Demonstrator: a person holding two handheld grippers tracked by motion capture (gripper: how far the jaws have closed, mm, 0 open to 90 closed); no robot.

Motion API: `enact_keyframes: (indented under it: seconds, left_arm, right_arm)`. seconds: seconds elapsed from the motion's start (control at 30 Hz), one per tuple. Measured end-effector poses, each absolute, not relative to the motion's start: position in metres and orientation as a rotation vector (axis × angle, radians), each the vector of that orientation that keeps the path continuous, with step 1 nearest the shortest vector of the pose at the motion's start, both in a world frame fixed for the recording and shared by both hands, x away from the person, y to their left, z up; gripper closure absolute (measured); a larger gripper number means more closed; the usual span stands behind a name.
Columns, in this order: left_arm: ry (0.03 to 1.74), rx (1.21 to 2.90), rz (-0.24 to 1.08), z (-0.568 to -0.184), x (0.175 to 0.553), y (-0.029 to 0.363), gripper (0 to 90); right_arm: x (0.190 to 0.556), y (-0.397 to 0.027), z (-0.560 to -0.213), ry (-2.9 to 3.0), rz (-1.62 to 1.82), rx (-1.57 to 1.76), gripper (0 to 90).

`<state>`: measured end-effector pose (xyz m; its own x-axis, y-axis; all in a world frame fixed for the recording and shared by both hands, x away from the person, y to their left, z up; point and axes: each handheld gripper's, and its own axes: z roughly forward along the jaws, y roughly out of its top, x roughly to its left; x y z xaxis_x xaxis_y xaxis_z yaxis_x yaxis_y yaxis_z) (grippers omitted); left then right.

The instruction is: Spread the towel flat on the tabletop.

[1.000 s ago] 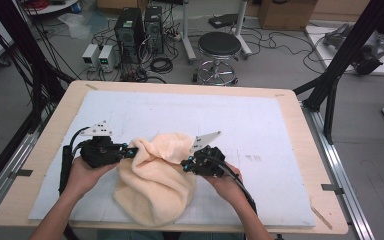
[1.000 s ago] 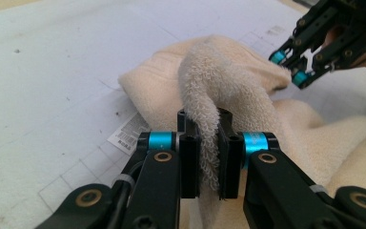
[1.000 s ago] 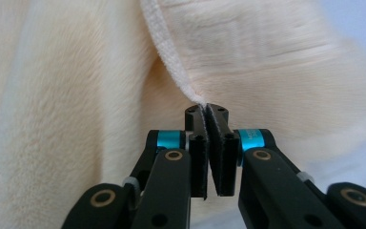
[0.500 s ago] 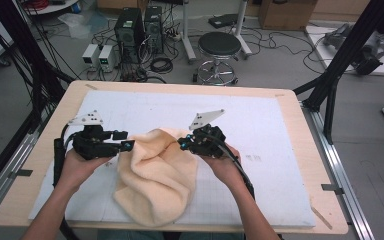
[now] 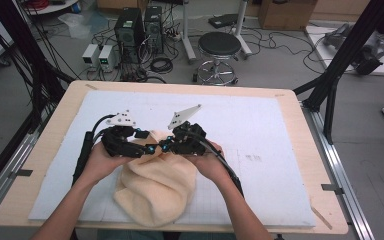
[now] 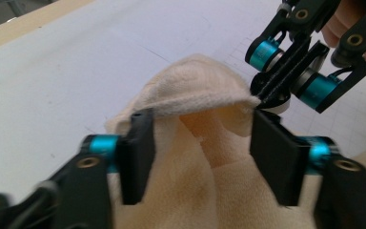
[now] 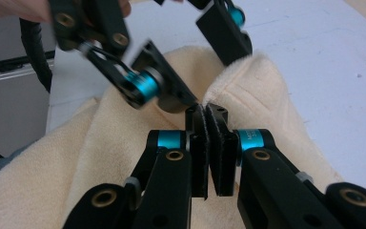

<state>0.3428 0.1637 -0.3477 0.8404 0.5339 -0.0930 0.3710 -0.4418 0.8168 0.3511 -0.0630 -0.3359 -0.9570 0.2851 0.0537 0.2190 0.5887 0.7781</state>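
We're mid-regrasp on the cream fleece cloth (image 5: 155, 187) bunched on the worktop (image 5: 280, 130). Right hand-held gripper (image 7: 208, 114) is clamped on its raised edge; left hand-held gripper (image 6: 200, 138) has just been opening, cloth between the jaws, unpinched. Next: left closes on the hem beside it.

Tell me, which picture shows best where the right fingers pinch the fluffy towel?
The right gripper view: the right gripper is shut on the towel edge, close up. The left gripper view shows that pinch farther off. The high view shows the whole towel, but the pinch is tiny.
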Motion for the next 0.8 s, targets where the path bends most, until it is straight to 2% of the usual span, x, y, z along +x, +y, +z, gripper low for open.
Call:
enact_keyframes:
  seconds: [0.13,0.2,0.23,0.33,0.43,0.6,0.73,0.8]
  left_arm:
    - [0.665,2.112,0.241,-0.354,0.349,0.16,70.6]
    - [0.671,2.112,0.263,-0.355,0.35,0.161,77.9]
    - [0.67,2.111,0.269,-0.355,0.35,0.161,77.9]
    - [0.651,2.087,0.248,-0.354,0.346,0.164,70.1]
    - [0.64,2.073,0.277,-0.35,0.342,0.164,53.2]
    - [0.62,2.064,0.259,-0.346,0.34,0.158,40.1]
    - [0.584,2.108,0.214,-0.349,0.347,0.149,38.9]
    - [0.566,2.129,0.182,-0.35,0.351,0.147,42.9]
  right_arm:
    - [0.352,-0.07,-0.339,2.73,1.346,0.449,87.7]
    - [0.352,-0.073,-0.341,2.732,1.349,0.458,87.7]
    - [0.352,-0.074,-0.342,2.727,1.344,0.451,87.7]
    - [0.353,-0.08,-0.344,2.736,1.342,0.458,87.7]
    - [0.353,-0.085,-0.349,2.767,1.315,0.477,87.7]
    - [0.35,-0.085,-0.351,2.793,1.284,0.439,87.7]
    - [0.347,-0.085,-0.348,2.793,1.335,0.401,87.7]
    - [0.346,-0.086,-0.346,2.784,1.33,0.383,87.7]
